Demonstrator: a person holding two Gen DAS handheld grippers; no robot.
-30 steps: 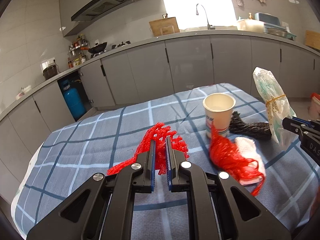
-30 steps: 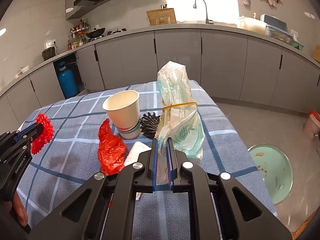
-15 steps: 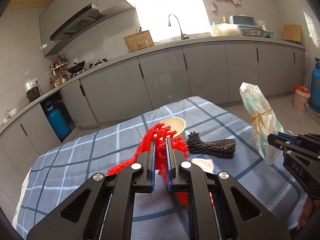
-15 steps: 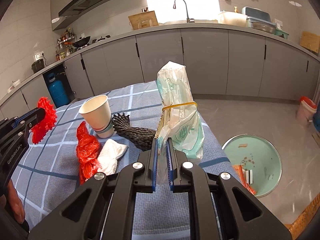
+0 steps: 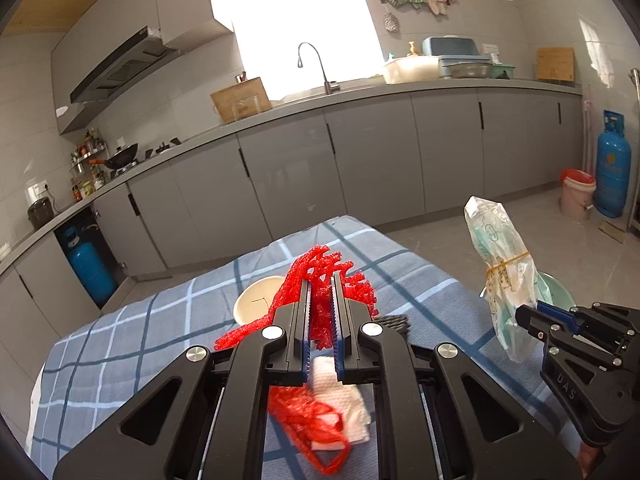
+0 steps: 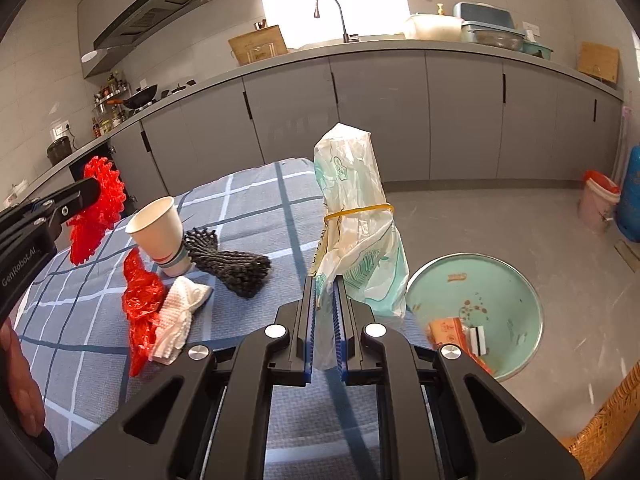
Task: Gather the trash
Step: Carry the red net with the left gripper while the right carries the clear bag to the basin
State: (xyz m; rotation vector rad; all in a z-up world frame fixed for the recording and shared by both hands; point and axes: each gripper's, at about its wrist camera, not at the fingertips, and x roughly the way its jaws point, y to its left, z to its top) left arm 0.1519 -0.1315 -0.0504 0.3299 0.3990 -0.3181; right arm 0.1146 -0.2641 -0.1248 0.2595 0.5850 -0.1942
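Observation:
My left gripper [image 5: 321, 280] is shut on a red foam net [image 5: 320, 272] and holds it above the checked tablecloth [image 5: 140, 332]. My right gripper [image 6: 324, 284] is shut on a clear and green plastic bag [image 6: 356, 216] tied with a yellow rubber band, held upright near the table's right edge. On the table lie a paper cup [image 6: 160, 228], a black foam net [image 6: 232, 264], a red plastic bag [image 6: 140, 300] and a white tissue [image 6: 180, 312]. A green trash bin [image 6: 480, 312] stands open on the floor to the right, with some litter inside.
Grey kitchen cabinets [image 6: 380, 112] and a counter with a sink run behind the table. A blue gas cylinder [image 5: 612, 176] and a pink bucket [image 5: 576, 194] stand at the far right. A wicker basket edge [image 6: 604, 432] is at the lower right.
Both grippers have moved to the right with their loads. The green bin has come into the right wrist view and grown larger. The table's items have slid left and under the left gripper.

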